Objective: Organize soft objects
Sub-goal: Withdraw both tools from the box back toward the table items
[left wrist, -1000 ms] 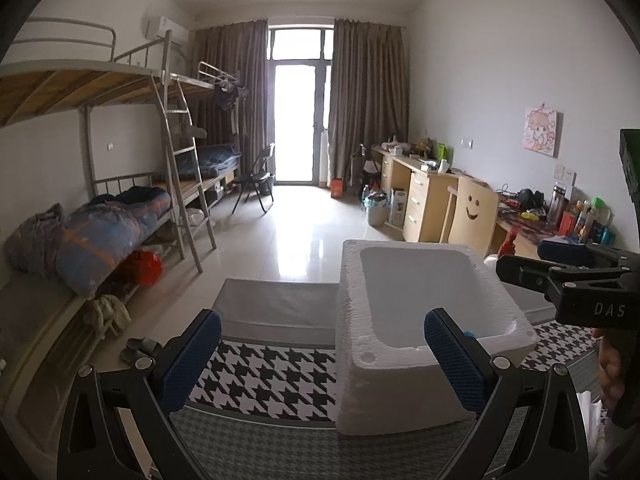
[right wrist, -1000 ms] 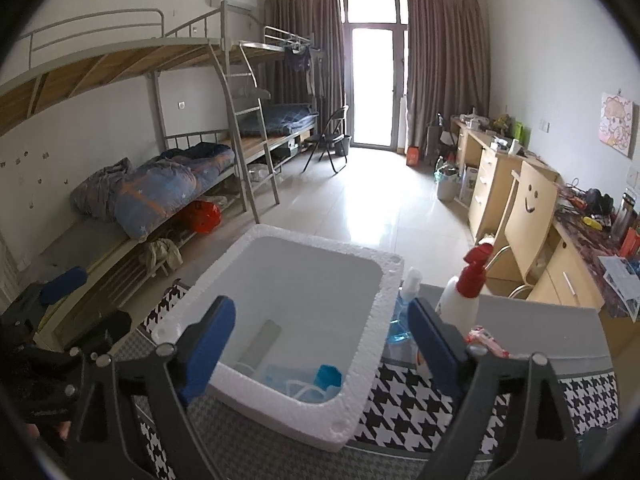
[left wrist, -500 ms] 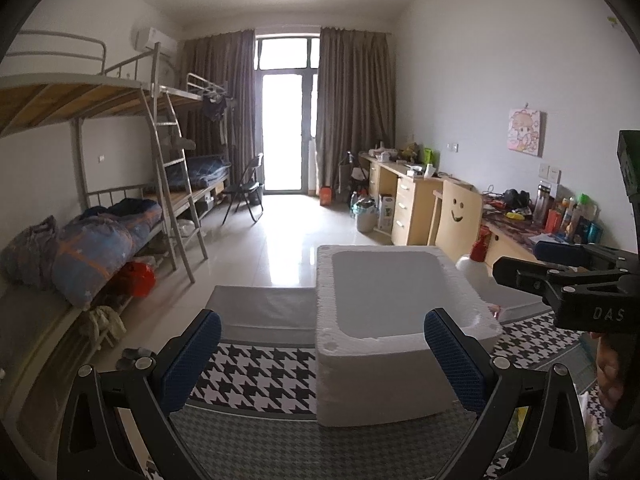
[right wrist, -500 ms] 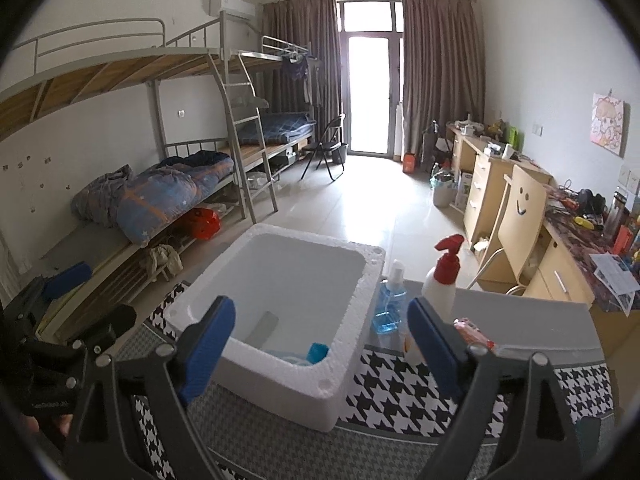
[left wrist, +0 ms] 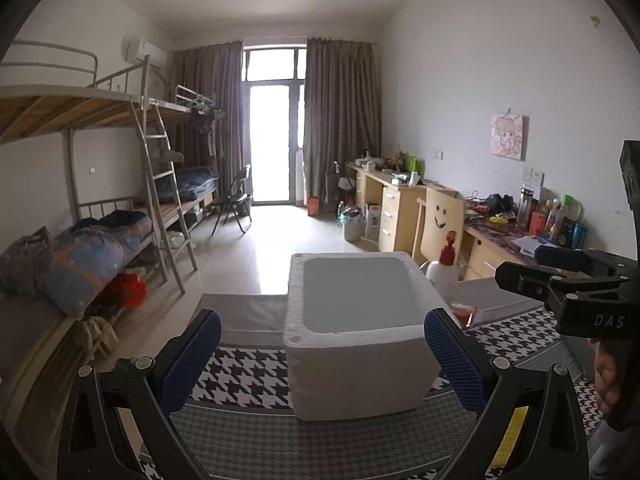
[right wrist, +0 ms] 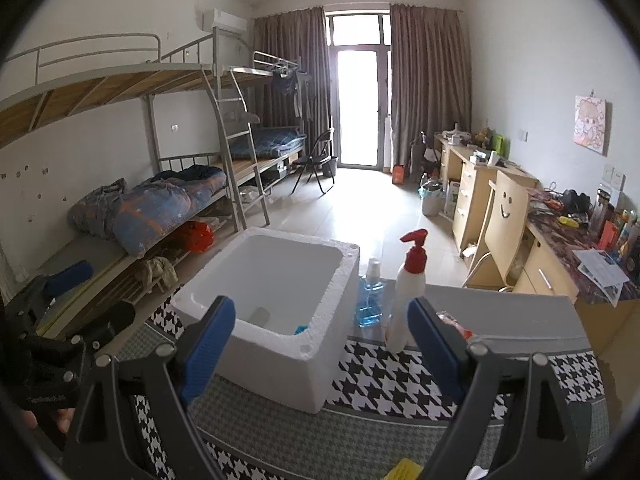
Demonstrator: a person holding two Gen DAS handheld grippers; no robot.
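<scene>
A white foam box (left wrist: 356,344) stands on a table with a houndstooth cloth (left wrist: 248,376); it also shows in the right wrist view (right wrist: 280,308). A grey tube and a blue item (right wrist: 301,328) lie at its bottom. My left gripper (left wrist: 320,360) is open and empty, held back from the box's near side. My right gripper (right wrist: 316,344) is open and empty, in front of the box's right corner. A small red soft packet (left wrist: 464,314) lies right of the box, also seen in the right wrist view (right wrist: 454,322).
A white pump bottle with a red top (right wrist: 410,292) and a blue liquid bottle (right wrist: 371,294) stand right of the box. A grey mat (right wrist: 500,316) covers the table's far part. Bunk beds (right wrist: 160,200) line the left wall, desks (right wrist: 520,224) the right.
Both grippers have pulled back and risen from the box, so it looks smaller and farther. Both stay open and empty.
</scene>
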